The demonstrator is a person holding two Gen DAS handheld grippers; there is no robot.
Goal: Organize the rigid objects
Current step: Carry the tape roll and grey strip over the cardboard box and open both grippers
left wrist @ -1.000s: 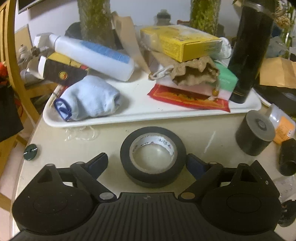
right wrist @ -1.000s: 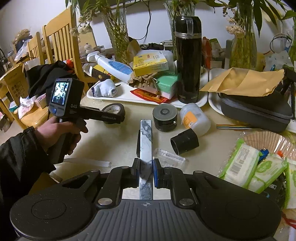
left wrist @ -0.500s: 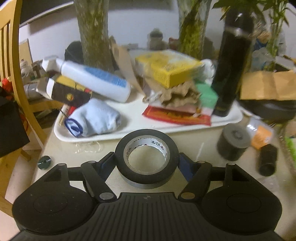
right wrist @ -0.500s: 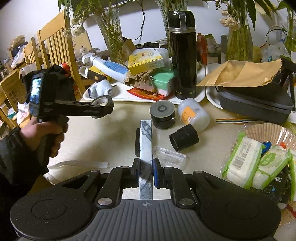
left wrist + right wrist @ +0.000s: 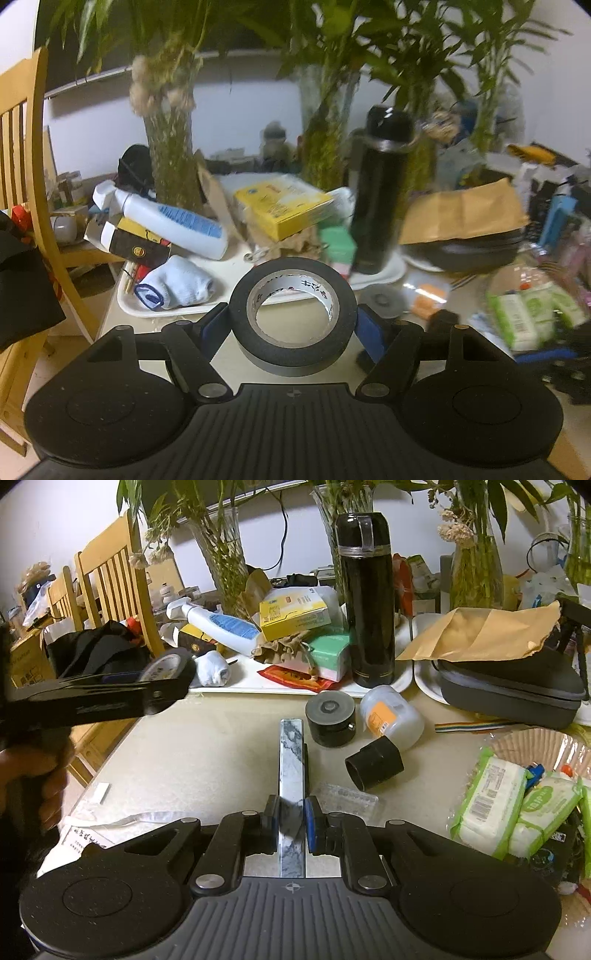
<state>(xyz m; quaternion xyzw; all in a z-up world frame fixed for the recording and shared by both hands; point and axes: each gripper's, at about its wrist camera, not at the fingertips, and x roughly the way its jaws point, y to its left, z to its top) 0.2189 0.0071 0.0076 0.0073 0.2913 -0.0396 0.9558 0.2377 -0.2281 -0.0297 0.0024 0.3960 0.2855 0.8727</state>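
My left gripper [image 5: 293, 328] is shut on a black tape roll [image 5: 291, 356], its blue pads pressing on the roll's two sides. The roll hangs lifted above the beige table [image 5: 303, 321], in front of the white tray [image 5: 177, 314]. In the right wrist view the same left gripper [image 5: 162, 688] is at the left, level, in a person's hand, with the tape roll [image 5: 168, 664] at its tip. My right gripper [image 5: 291, 823] is shut on a grey-white marbled bar [image 5: 291, 760] that sticks forward over the table.
The tray holds a black flask [image 5: 365, 602], a white bottle, a yellow box and a blue sock. On the table lie a black cylinder [image 5: 330, 716], a white jar [image 5: 391, 716], a black tube [image 5: 373, 762], a clear case [image 5: 347, 797], wipes [image 5: 487, 805]. A wooden chair [image 5: 114, 579] stands left.
The left gripper closed on the tape roll, which lay on the table, and lifted it up and away. The right gripper kept still with the bar.
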